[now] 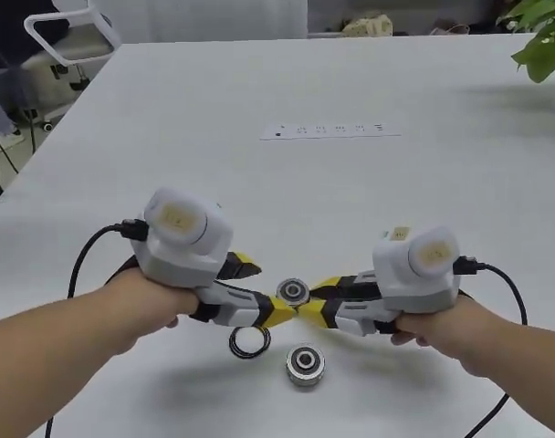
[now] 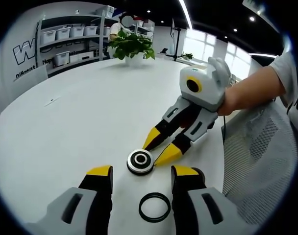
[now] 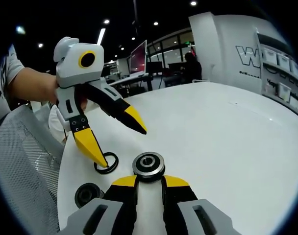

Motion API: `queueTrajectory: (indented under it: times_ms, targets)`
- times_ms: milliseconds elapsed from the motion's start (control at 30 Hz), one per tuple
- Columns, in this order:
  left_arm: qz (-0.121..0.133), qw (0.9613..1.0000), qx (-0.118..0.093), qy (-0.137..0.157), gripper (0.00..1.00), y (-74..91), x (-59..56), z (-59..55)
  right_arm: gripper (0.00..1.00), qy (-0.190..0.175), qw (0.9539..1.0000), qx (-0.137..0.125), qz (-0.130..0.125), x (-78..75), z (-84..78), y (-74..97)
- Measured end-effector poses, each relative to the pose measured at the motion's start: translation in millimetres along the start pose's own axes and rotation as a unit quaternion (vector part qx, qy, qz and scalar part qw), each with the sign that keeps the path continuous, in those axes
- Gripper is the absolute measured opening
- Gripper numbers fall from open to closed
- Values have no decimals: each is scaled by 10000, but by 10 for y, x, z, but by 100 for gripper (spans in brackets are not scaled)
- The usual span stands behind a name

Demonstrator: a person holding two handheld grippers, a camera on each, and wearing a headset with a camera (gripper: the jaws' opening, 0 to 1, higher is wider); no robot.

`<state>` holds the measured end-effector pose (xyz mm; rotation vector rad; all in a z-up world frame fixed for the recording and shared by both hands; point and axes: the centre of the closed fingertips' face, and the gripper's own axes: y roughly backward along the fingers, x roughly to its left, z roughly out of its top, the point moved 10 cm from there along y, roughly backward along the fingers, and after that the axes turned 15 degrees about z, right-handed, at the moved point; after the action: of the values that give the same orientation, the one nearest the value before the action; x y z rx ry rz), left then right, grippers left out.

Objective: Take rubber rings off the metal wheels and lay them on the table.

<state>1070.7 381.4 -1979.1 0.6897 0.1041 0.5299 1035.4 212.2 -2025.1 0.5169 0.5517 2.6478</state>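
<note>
Right gripper (image 3: 150, 180): jaws drawn close together, with their tips at the rim of a wheel (image 3: 148, 165). It cannot be told whether they pinch the wheel or merely touch it. Left gripper (image 3: 123, 147): jaws spread wide and holding nothing, one tip resting just beside a loose ring (image 3: 106, 163).

In the left gripper view that ring lies flat on the table (image 2: 65, 127) between the spread jaws, with the wheel just beyond it. A second wheel (image 1: 305, 363) lies near the ring, toward the person.

The step in hand is probably stripping the wheel between the two grippers. To do it well:
- The right gripper should steady the wheel by its metal and leave the rubber free.
- The left gripper should close one tip under the rubber's edge.
- The rubber should then be rolled off gradually rather than tugged, since a snapped pull may flick the wheel away.
- The freed ring belongs beside the first.

Containers: a pot (image 2: 135, 59) at the far table edge holds a leafy plant (image 2: 130, 44). Bins (image 2: 62, 33) stand on shelves (image 2: 70, 44); their contents cannot be made out.
</note>
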Motion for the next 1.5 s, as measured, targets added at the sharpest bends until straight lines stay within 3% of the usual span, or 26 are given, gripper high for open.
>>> queueTrajectory:
  times_ms: [333,900,1233,1500]
  targets:
    - [-61,10000,46,-46,41,-84,-33,22,14,-40,10000,-29,12,-11,1,4]
    - [-181,9994,158,-238,25,-195,-73,58,9,26,10000,29,3,-1,-5,12]
    - [-149,9990,163,-391,17,-251,-47,69,8,21,10000,17,13,-3,-9,8]
    - [21,9972,141,-729,12,-265,-65,80,8,12,10000,9,13,-6,-10,7]
